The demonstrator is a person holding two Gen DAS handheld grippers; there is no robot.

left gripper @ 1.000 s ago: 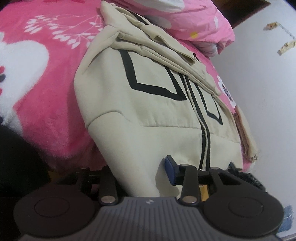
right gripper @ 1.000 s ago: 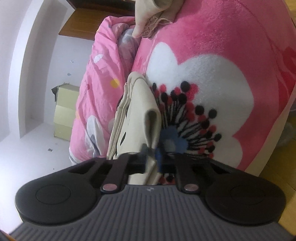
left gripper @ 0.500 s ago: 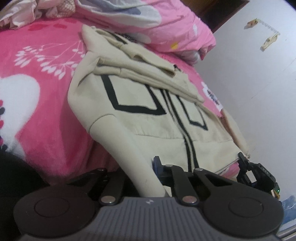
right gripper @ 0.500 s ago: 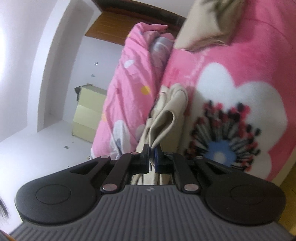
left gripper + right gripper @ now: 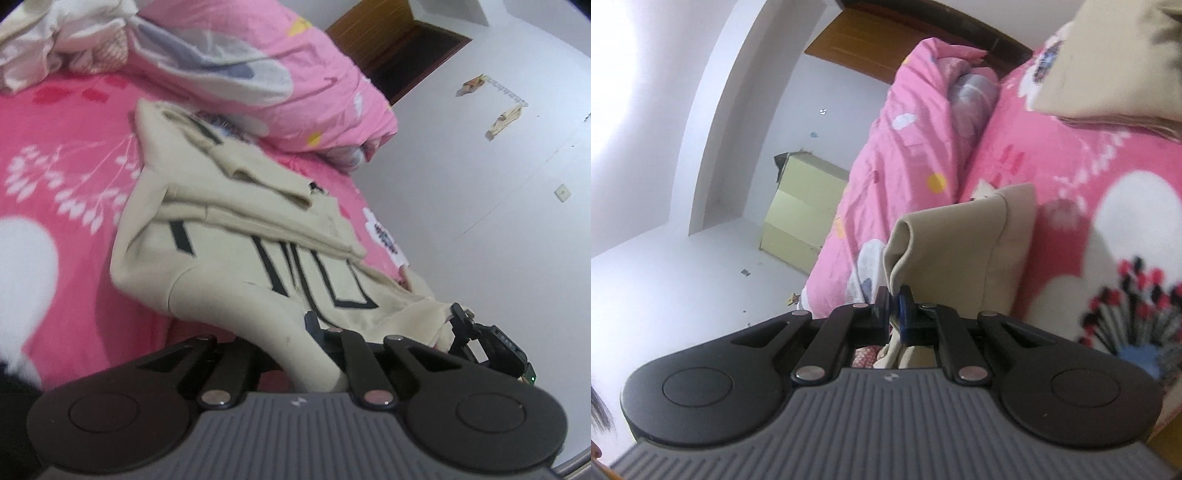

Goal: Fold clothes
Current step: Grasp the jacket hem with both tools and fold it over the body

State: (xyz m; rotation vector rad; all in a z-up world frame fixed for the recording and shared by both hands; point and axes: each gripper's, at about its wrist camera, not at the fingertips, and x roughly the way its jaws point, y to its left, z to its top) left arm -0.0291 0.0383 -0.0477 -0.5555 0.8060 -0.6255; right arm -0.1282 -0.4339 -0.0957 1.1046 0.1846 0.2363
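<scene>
Bedspread, bright pink fleece with white flower and leaf prints, fills the left and centre of the left wrist view. Cream zip-front hooded jacket with black line trim lies on it across mid-frame, hood toward the upper left, zip running to the lower right.

Left hand-held gripper, bottom centre of that view: the jacket's lifted cream sleeve passes between its 2 fingers, which are closed in on the cloth. The sleeve rises off the bedspread in a smooth tube from the shoulder seam at mid-left.

Right hand-held gripper, bottom centre of the right wrist view: fingers nearly touching, pinching a thin folded edge of the same cream jacket. The cloth stands up from the pinch as a raised fold, centre frame. This gripper also shows at the lower right of the left wrist view, at the jacket's hem corner.

Crumpled pink quilt with pale blue and white patches, upper centre, beyond the hood. Pale crumpled garments, upper left corner. Pale yellow-green cabinet on a white floor, centre left of the right wrist view. Dark wooden headboard at the top.
</scene>
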